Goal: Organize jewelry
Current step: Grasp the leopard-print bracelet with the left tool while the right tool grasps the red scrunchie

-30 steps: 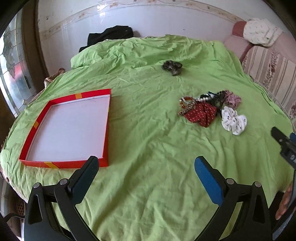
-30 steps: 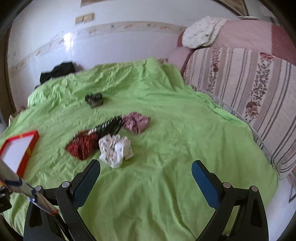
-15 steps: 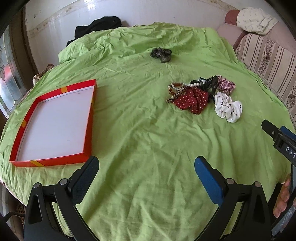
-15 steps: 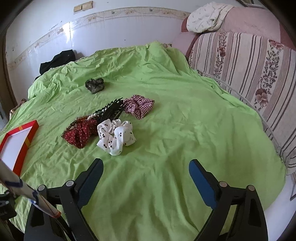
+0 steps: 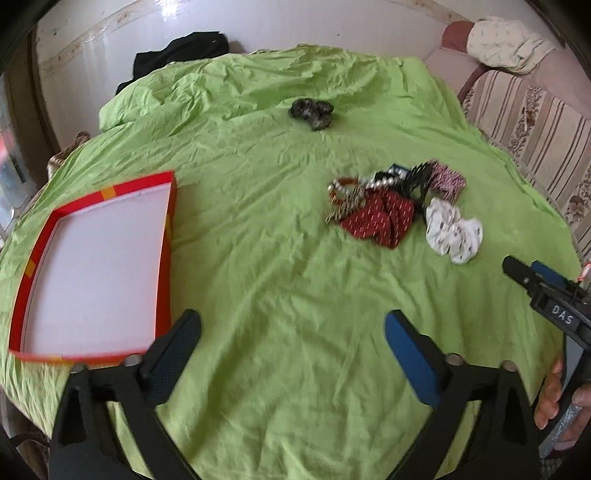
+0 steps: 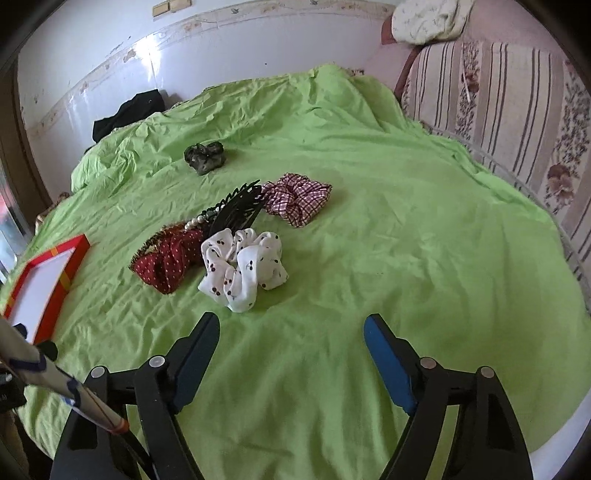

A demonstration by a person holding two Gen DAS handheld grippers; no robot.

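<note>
A pile of hair accessories lies on the green cloth: a red dotted scrunchie, a white cherry-print scrunchie, a checked scrunchie, a black claw clip and a pearl bracelet. A dark scrunchie lies apart, farther back. An empty red-rimmed tray sits at the left. My left gripper is open and empty, near the tray's front corner. My right gripper is open and empty, just short of the white scrunchie.
The green cloth covers a round table. A striped floral sofa stands at the right with a pale cloth on top. Black fabric lies at the far edge by the white wall.
Both grippers have moved forward over the table toward the pile; the right one has closed in on the white scrunchie. Jaws stay open. Nothing on the cloth has moved.
</note>
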